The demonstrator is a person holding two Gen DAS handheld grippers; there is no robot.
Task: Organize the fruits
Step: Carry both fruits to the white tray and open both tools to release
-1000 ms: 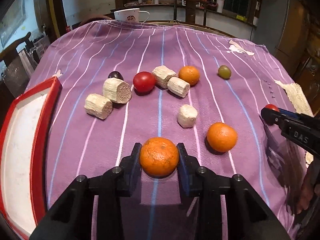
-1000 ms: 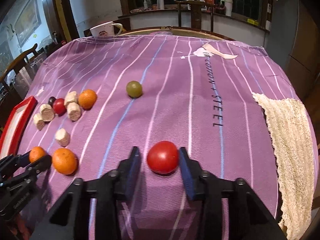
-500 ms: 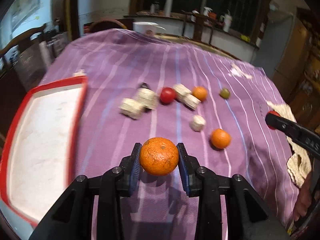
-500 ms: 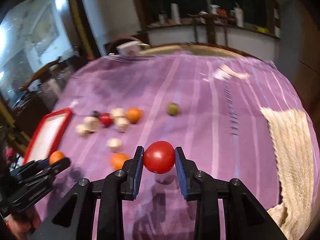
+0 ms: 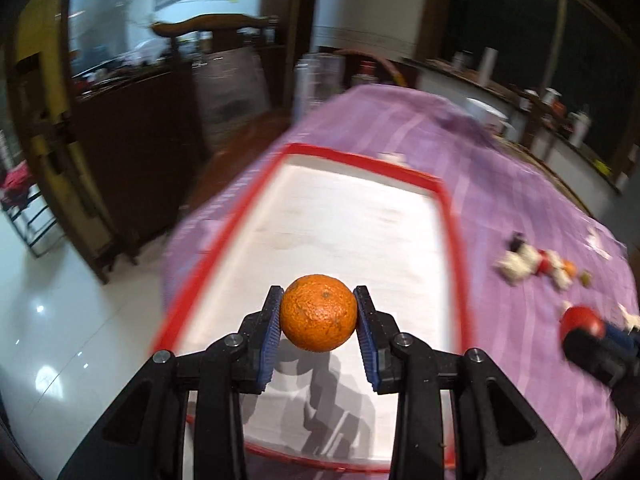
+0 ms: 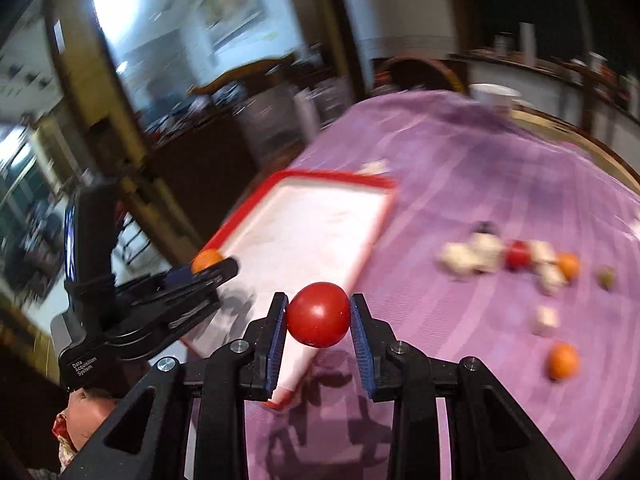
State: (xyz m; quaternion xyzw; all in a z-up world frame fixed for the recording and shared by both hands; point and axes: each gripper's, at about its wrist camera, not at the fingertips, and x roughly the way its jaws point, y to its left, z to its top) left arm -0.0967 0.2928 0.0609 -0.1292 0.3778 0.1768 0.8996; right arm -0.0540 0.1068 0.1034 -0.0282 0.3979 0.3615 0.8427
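My left gripper (image 5: pixel 318 314) is shut on an orange (image 5: pixel 318 312) and holds it above the near part of the red-rimmed white tray (image 5: pixel 452 216). My right gripper (image 6: pixel 319 316) is shut on a red tomato (image 6: pixel 319 314) above the tray's right rim (image 6: pixel 378 216). The right gripper with its tomato (image 5: pixel 580 320) shows at the right edge of the left wrist view. The left gripper with its orange (image 6: pixel 206 260) shows at the left of the right wrist view. The tray is empty.
On the purple striped cloth (image 6: pixel 500 168) to the right lie several corn pieces (image 6: pixel 480 254), a red tomato (image 6: pixel 518 254), two oranges (image 6: pixel 564 360), a green fruit (image 6: pixel 606 276) and a dark fruit (image 6: pixel 486 226). A white cup (image 6: pixel 494 94) stands at the far edge. Dark furniture stands left of the table.
Both grippers have swung left with their fruits lifted off the cloth. The left now hangs over the tray and the right over the tray's right rim.
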